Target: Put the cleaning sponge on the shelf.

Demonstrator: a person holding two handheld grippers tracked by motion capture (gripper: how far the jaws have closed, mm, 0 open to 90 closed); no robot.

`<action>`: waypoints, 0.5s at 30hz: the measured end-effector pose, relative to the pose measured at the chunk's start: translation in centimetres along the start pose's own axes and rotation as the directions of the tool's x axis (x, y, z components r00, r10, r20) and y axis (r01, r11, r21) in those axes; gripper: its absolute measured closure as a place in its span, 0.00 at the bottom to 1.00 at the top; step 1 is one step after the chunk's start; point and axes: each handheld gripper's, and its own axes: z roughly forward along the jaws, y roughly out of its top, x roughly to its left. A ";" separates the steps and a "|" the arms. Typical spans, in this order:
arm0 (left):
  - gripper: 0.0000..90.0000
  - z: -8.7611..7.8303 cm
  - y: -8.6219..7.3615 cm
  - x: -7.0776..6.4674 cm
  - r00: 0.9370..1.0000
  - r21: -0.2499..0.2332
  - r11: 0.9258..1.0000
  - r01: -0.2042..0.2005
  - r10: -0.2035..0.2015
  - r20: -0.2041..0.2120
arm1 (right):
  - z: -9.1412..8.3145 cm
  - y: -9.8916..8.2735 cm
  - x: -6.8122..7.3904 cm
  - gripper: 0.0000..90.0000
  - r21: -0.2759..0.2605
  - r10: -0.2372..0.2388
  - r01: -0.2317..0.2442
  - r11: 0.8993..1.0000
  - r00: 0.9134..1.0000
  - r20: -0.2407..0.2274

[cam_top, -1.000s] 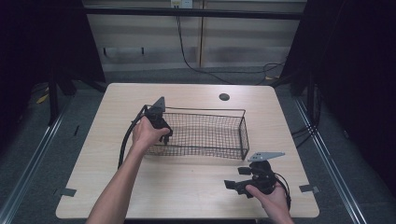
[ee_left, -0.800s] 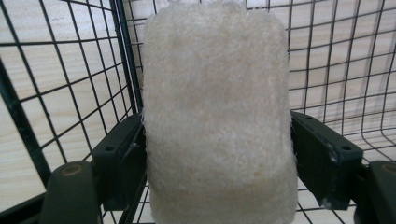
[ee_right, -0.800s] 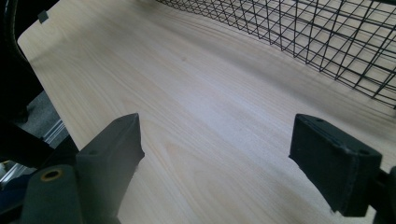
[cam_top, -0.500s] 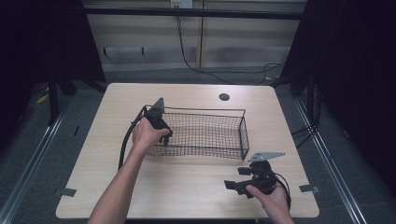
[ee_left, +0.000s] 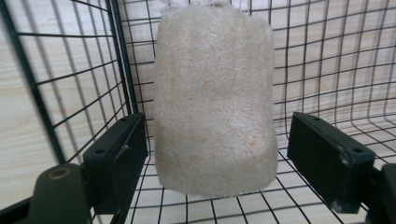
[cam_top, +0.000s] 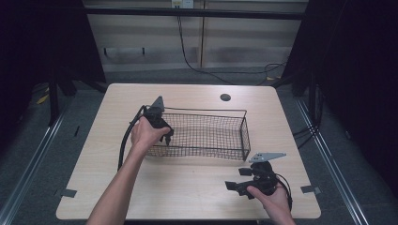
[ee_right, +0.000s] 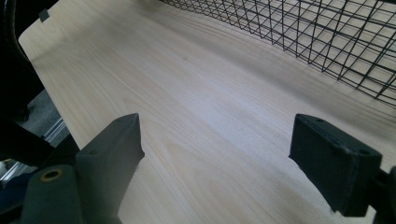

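Note:
A black wire basket stands in the middle of the wooden table. My left gripper reaches down into its left end. In the left gripper view a pale loofah sponge lies on the basket floor between the jaws. The left gripper is open, and each jaw stands a little apart from the sponge's sides. My right gripper rests low over the table's front right part, pointing left. It is open over bare wood, with the basket's side ahead at the upper right.
A small dark round hole marks the tabletop behind the basket. The table's front edge lies close to the right gripper's left jaw. Grey tape bits stick to the front corners.

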 end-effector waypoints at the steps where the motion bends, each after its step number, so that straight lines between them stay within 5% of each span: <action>1: 0.23 -0.3 -0.1 0.2 1.000 -0.001 1.000 0.000 0.000 0.011 | 0.0 0.0 0.0 0.18 0.000 0.000 0.000 1.000 1.000 0.000; 12: 0.20 -1.6 -0.6 0.6 0.997 -0.038 0.999 -0.018 0.020 0.075 | 0.0 0.0 0.0 0.18 0.001 0.000 0.000 1.000 1.000 0.002; 15: 0.20 -2.0 -0.8 0.8 0.992 -0.053 0.997 -0.050 0.056 0.110 | 0.0 0.0 0.0 0.18 0.000 0.000 0.000 1.000 1.000 0.001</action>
